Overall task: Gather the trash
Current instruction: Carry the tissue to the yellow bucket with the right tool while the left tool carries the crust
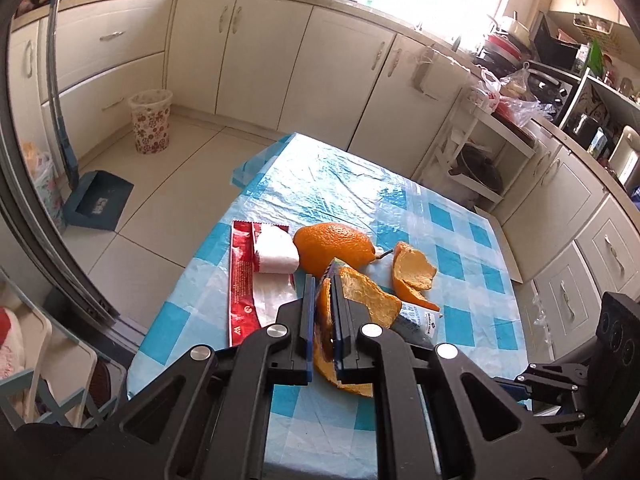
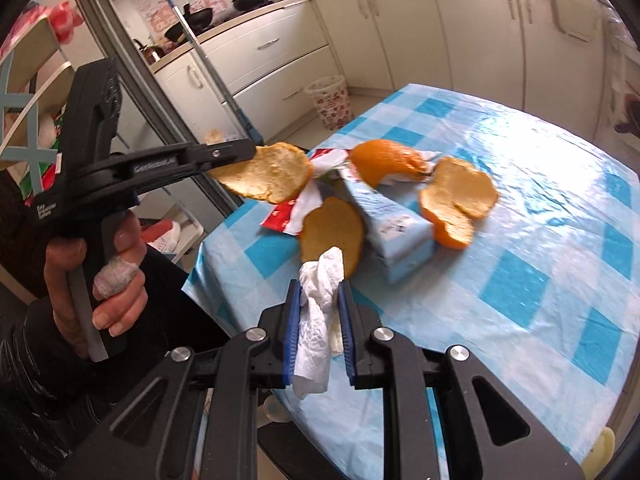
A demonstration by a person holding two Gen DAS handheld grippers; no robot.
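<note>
Standing beside the table (image 1: 328,184) with its blue-checked plastic cover, an onlooker sees two hand-held grippers raised over a heap of litter. The left gripper (image 1: 325,280) has its pads pressed onto a curved orange peel piece (image 1: 372,300); in the right wrist view the same peel hangs at centre left, clear of the tabletop. The right gripper (image 2: 320,292) pinches a crumpled white tissue (image 2: 318,320), which droops below the pads at lower centre. Left on the table: a large orange peel dome (image 1: 336,246), a smaller peel curl (image 1: 412,276), a flat peel (image 2: 332,236), a red wrapper (image 1: 242,276) with a white wad (image 1: 276,256) on it, and a pale blue carton (image 2: 394,224). The flat peel and the carton lie just beyond the tissue, close to the right gripper's tips. A flower-patterned waste bin (image 1: 151,120) stands on the floor well apart from the table, at upper left of the left wrist view, with a blue dustpan (image 1: 100,200) near it. The left hand (image 2: 100,264) grips its handle; one finger is bandaged. The carton's print is too blurred to read, and the gripper bodies hide the table's near edge.
</note>
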